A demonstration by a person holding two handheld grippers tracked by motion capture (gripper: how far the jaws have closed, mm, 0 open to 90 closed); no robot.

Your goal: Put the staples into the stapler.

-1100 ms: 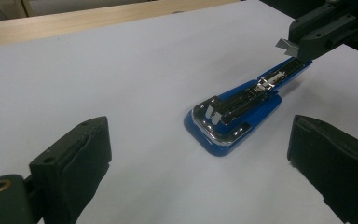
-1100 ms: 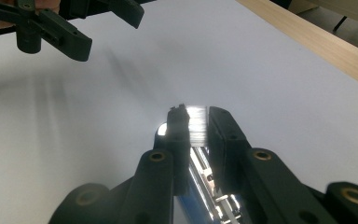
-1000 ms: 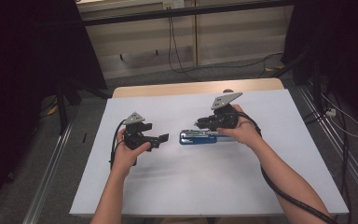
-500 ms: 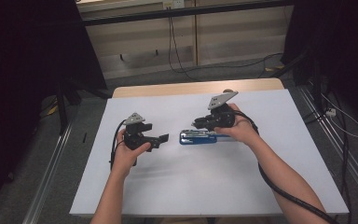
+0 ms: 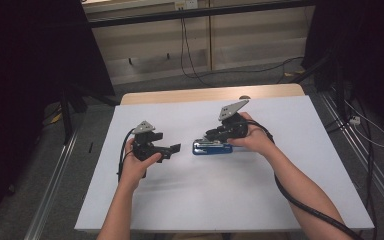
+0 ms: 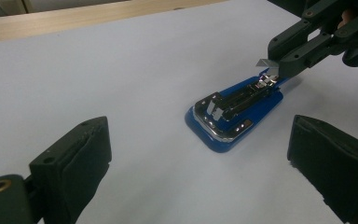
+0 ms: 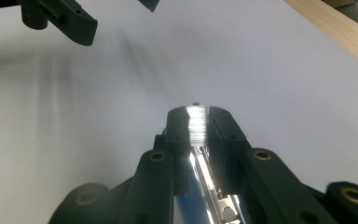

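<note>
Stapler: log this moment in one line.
right gripper shut on staple strip | blue stapler open on table | left gripper open, apart

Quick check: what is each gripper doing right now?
Left gripper: open, holding nothing.
Right gripper: shut on a strip of staples above the blue stapler.

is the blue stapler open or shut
Open. The blue stapler lies flat on the white table with its metal staple channel exposed, and the right gripper is clamped on a shiny metal strip at its rear end.
</note>
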